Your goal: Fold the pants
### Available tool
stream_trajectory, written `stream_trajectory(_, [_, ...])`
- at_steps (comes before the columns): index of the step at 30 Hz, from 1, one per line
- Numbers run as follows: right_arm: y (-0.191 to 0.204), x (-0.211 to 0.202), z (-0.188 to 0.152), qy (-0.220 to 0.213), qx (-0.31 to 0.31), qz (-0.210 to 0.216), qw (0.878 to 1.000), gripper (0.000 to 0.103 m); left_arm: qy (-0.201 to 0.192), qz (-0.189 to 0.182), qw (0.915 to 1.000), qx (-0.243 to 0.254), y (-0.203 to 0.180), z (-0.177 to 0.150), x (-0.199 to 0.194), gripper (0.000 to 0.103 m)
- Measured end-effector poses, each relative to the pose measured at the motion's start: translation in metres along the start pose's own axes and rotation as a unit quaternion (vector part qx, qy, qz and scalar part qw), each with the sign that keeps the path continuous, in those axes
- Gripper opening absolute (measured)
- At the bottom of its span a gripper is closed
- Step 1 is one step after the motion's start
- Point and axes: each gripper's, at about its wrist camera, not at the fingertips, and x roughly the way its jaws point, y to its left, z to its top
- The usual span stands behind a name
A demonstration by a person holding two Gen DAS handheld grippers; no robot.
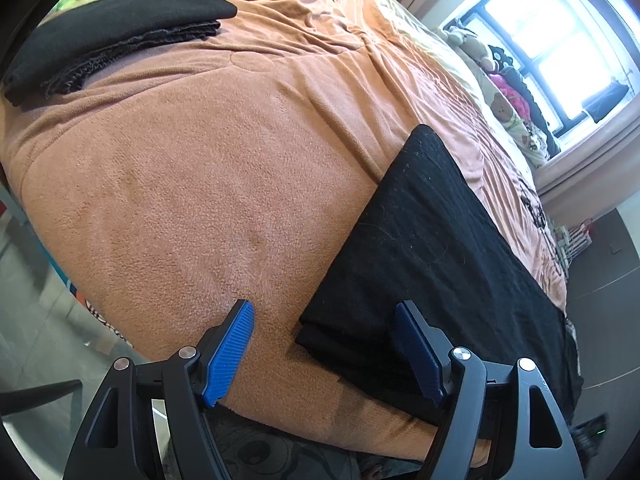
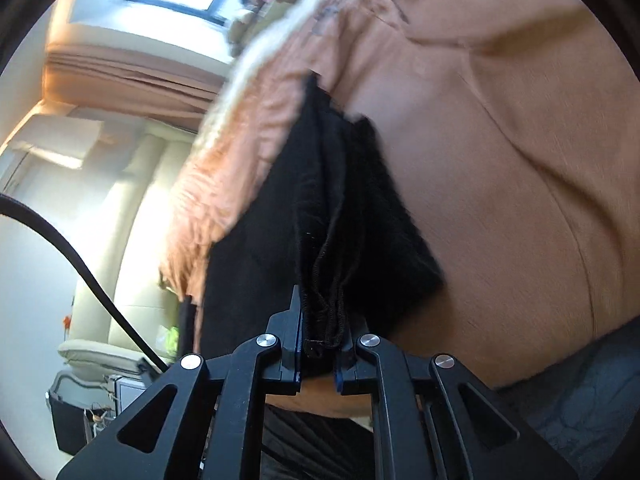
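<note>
Fingers (image 2: 320,344) pinch pants (image 2: 320,216); left fingers (image 1: 230,354) apart.

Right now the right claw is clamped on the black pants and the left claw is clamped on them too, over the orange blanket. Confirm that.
Not quite. The left claw is open, as the left wrist view shows. The right claw is clamped on the black pants, over the orange blanket.

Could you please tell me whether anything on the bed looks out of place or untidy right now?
Nothing is spilled or damaged. The black pants lie near the edge of the orange blanket, one bunched hem edge pinched in the right gripper. The left gripper is open. A second folded dark garment lies at the far corner.
</note>
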Motion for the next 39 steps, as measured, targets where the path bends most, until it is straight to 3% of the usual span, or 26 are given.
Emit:
stream_trajectory(3, [-0.024,0.011,-0.006,0.012,0.033,0.001,0.999,0.008,-0.001,-0.011,0.9999,-0.006,0.001,0.003,0.001,0.075])
stream_trajectory(6, [-0.019,0.008,-0.007,0.005,0.018,-0.005,1.000,0.008,0.004,-0.024,0.9997,-0.005,0.000,0.008,0.004,0.072])
stream_trajectory(11, [-0.009,-0.003,-0.007,-0.003,0.000,-0.006,1.000,0.008,0.018,-0.042,0.9987,-0.021,0.003,0.015,0.018,0.059])
stream_trajectory(15, [-0.005,0.008,-0.008,0.006,-0.007,-0.027,1.000,0.010,0.030,-0.062,0.9971,-0.032,0.005,0.012,0.023,0.040])
stream_trajectory(17, [-0.003,0.005,-0.007,0.004,-0.012,-0.042,0.999,0.017,0.030,-0.070,0.9966,-0.032,0.006,0.009,0.021,0.032])
stream_trajectory(21, [0.002,-0.009,-0.004,-0.014,-0.017,-0.076,0.997,0.057,0.025,-0.095,0.9940,-0.048,0.011,0.008,0.013,0.017])
stream_trajectory(22, [0.001,-0.011,-0.004,-0.016,-0.010,-0.068,0.998,0.059,0.023,-0.100,0.9936,-0.046,0.010,0.007,0.010,0.015])
stream_trajectory(29, [-0.005,0.020,-0.003,0.022,0.024,-0.004,0.999,0.057,0.012,-0.112,0.9928,-0.042,0.007,0.002,-0.005,0.012])
stream_trajectory(31, [-0.005,0.024,0.002,0.011,0.023,-0.022,0.999,0.032,0.012,-0.114,0.9925,-0.043,0.010,0.001,-0.008,0.012])
stream_trajectory(33, [-0.009,0.026,0.007,0.006,0.035,-0.008,0.999,0.020,0.012,-0.119,0.9916,-0.048,0.012,-0.002,-0.010,0.012])
stream_trajectory(39, [0.013,0.014,0.017,-0.027,-0.014,-0.012,0.999,0.015,0.013,-0.138,0.9888,-0.055,0.017,-0.009,-0.022,0.011])
